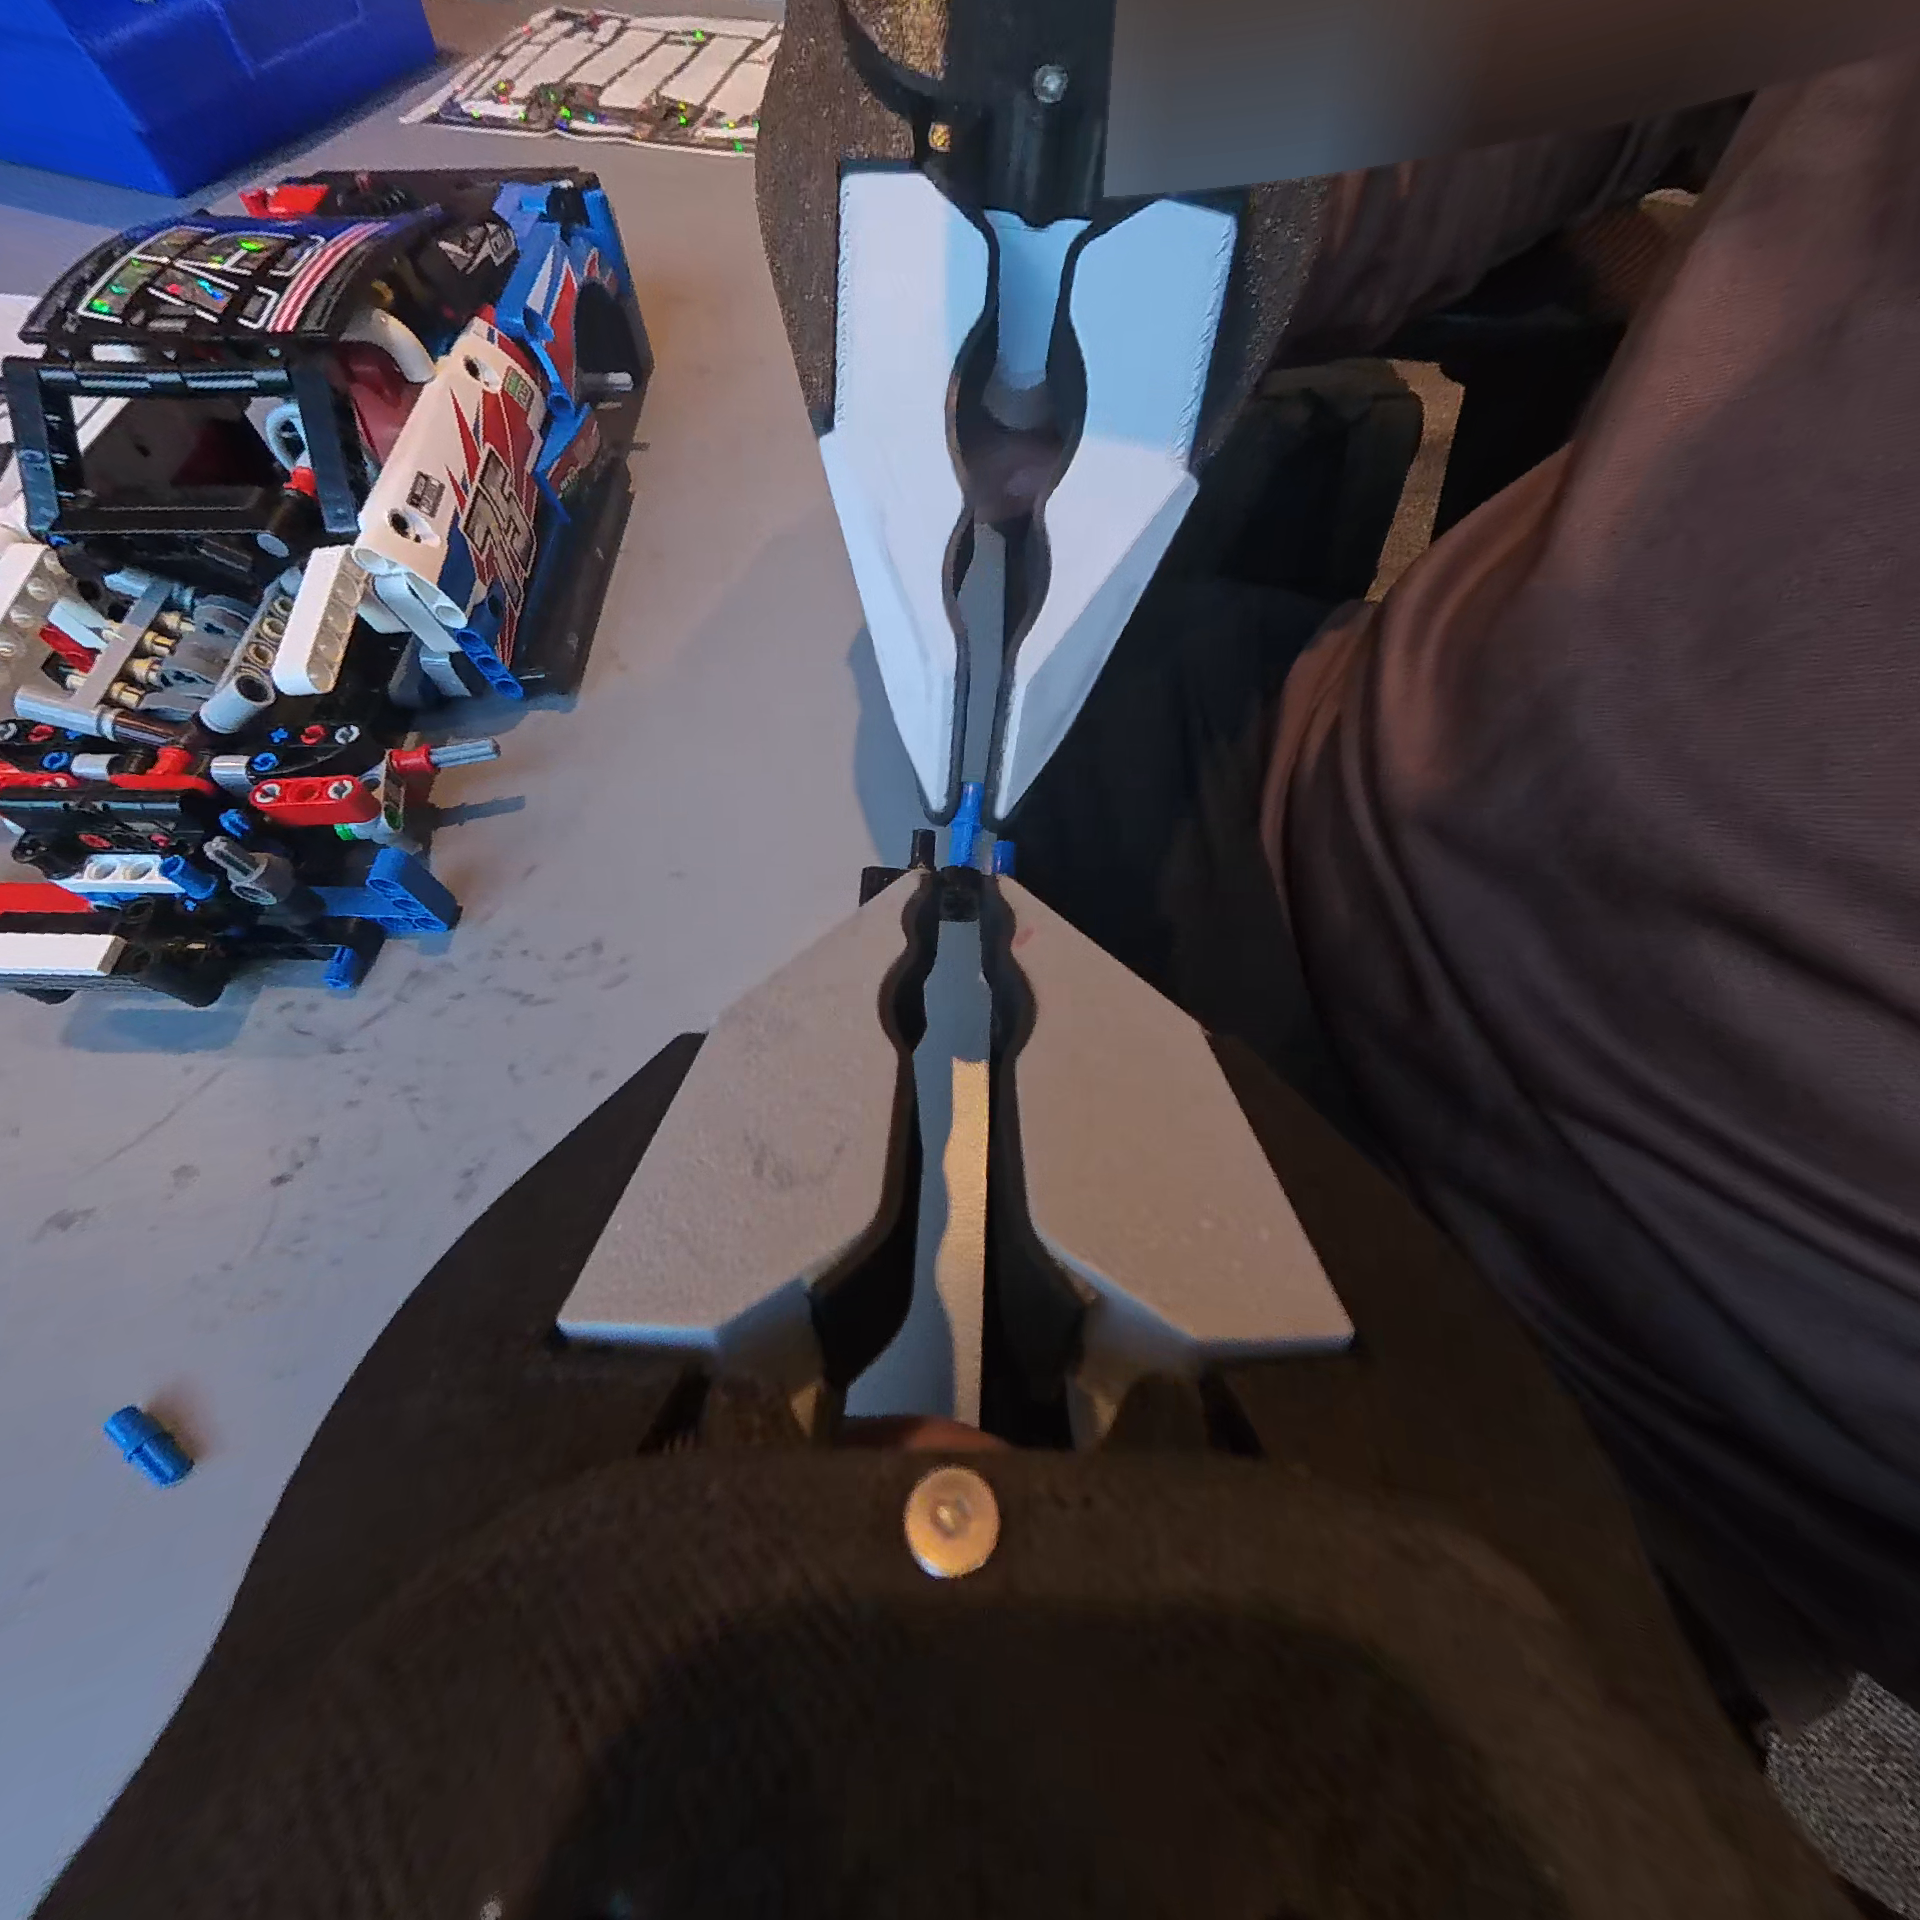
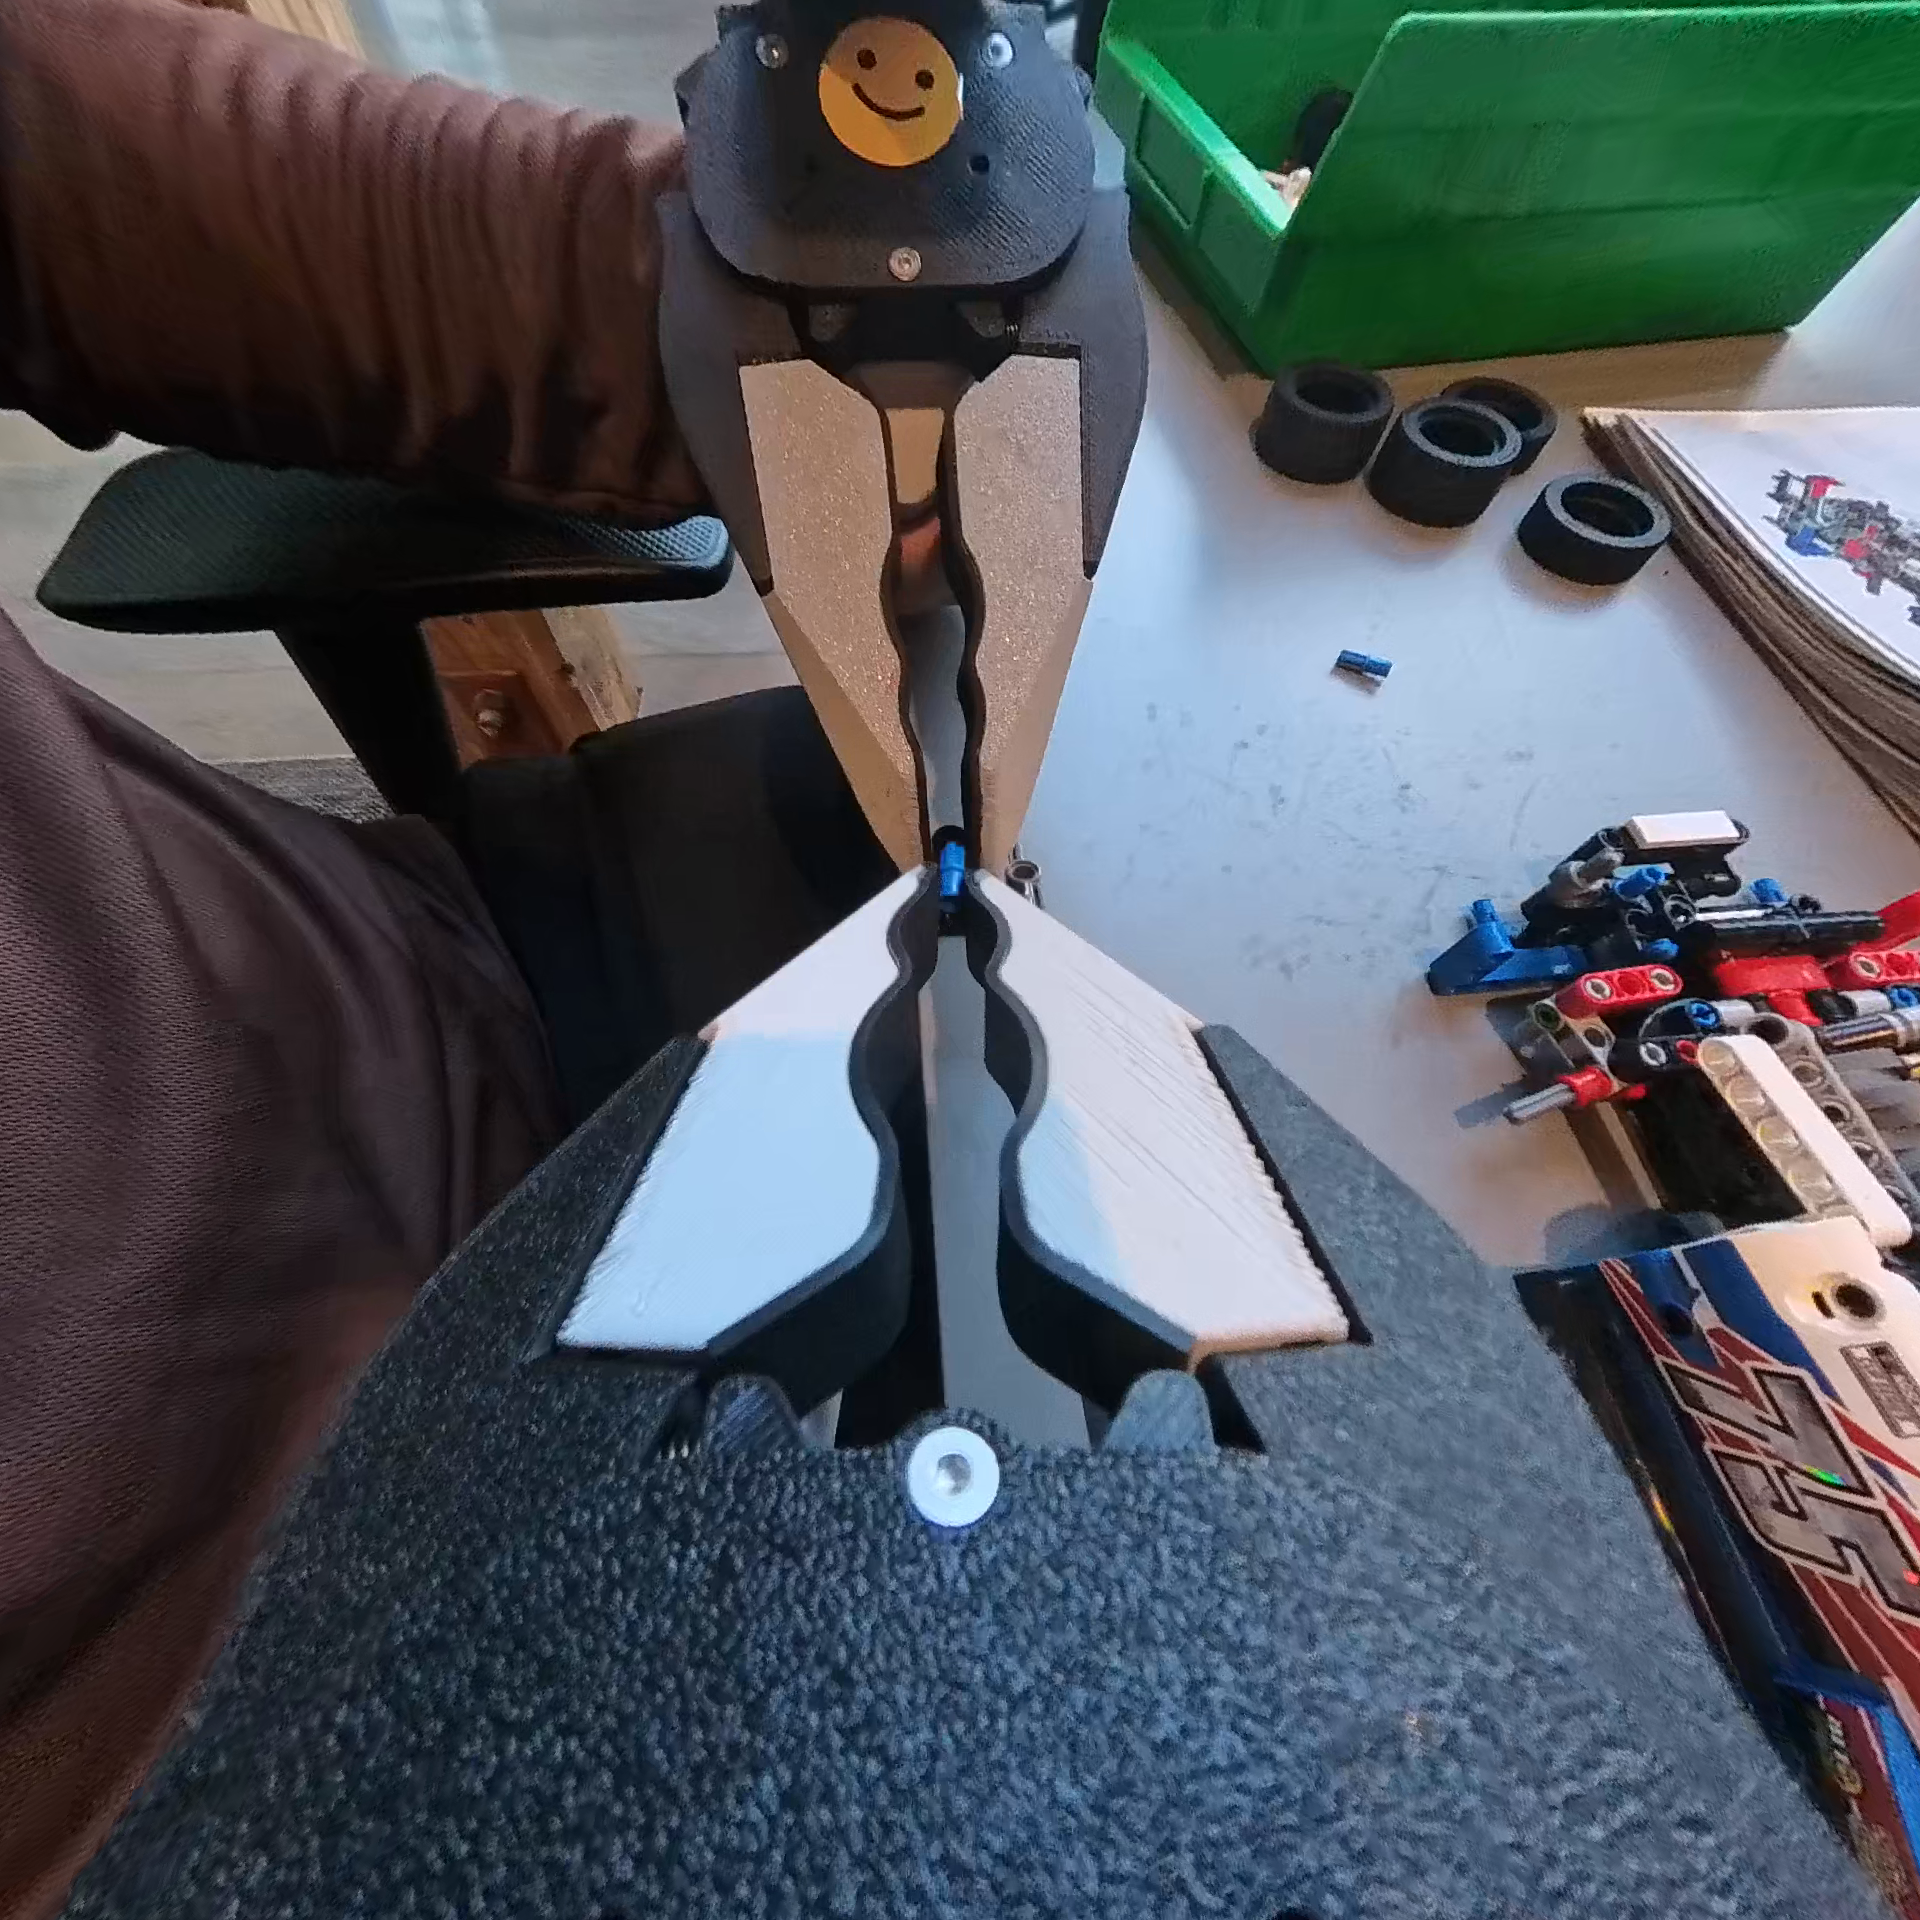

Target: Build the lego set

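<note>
My left gripper [image 1: 956,883] and right gripper [image 2: 948,894] meet tip to tip above the table's near edge. The left gripper is shut on a small black connector piece [image 1: 956,899] with short pins sticking out beside its tips. The right gripper, seen from above in the left wrist view [image 1: 971,812], is shut on a blue pin [image 2: 949,878] whose end touches the black piece [image 2: 948,837]. The partly built blue, white and red lego car [image 1: 312,520] lies on the grey table [image 1: 312,1195], also at the right in the right wrist view [image 2: 1714,1091].
A loose blue pin [image 1: 149,1444] lies on the table, also seen in the right wrist view [image 2: 1362,663]. Several black tyres [image 2: 1444,462], a green bin [image 2: 1507,177], an instruction booklet [image 2: 1818,551], a blue bin [image 1: 208,73] and a printed sheet [image 1: 623,83] are nearby. A chair armrest [image 2: 384,551] is beyond the edge. My left and right fingertips are right by each other.
</note>
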`<state>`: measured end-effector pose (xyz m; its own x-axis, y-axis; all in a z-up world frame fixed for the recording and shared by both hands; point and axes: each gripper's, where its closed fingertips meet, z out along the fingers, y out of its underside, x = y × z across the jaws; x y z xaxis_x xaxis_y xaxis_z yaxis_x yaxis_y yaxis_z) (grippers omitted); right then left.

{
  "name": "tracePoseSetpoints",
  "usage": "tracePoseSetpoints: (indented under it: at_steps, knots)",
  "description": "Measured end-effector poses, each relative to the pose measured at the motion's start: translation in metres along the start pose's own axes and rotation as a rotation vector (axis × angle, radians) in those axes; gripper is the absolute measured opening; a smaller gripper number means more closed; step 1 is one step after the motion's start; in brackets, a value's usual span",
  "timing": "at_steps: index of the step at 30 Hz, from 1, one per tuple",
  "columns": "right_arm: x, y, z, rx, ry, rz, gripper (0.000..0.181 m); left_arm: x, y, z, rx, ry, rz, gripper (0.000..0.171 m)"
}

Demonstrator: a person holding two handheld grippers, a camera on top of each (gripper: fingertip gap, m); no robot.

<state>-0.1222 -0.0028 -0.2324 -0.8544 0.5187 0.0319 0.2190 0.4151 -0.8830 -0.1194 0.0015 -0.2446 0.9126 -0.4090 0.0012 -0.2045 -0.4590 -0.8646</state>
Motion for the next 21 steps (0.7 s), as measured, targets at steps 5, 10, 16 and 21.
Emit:
tracePoseSetpoints:
  at_steps: [5, 10, 16, 21]
  knots:
    - [0.000, 0.007, 0.003, -0.028, -0.002, 0.001, 0.004, -0.001, 0.006, 0.003, -0.048, -0.005, 0.005, 0.005]
    - [0.001, 0.011, 0.005, -0.043, -0.008, 0.017, 0.004, -0.002, 0.011, 0.006, -0.080, -0.006, 0.001, 0.005]
    - [0.001, 0.019, 0.010, -0.079, -0.007, 0.028, 0.004, -0.003, 0.020, 0.011, -0.147, -0.024, 0.019, 0.005]
    - [0.002, 0.024, 0.013, -0.117, -0.023, 0.067, 0.004, -0.004, 0.025, 0.014, -0.186, -0.037, 0.031, 0.005]
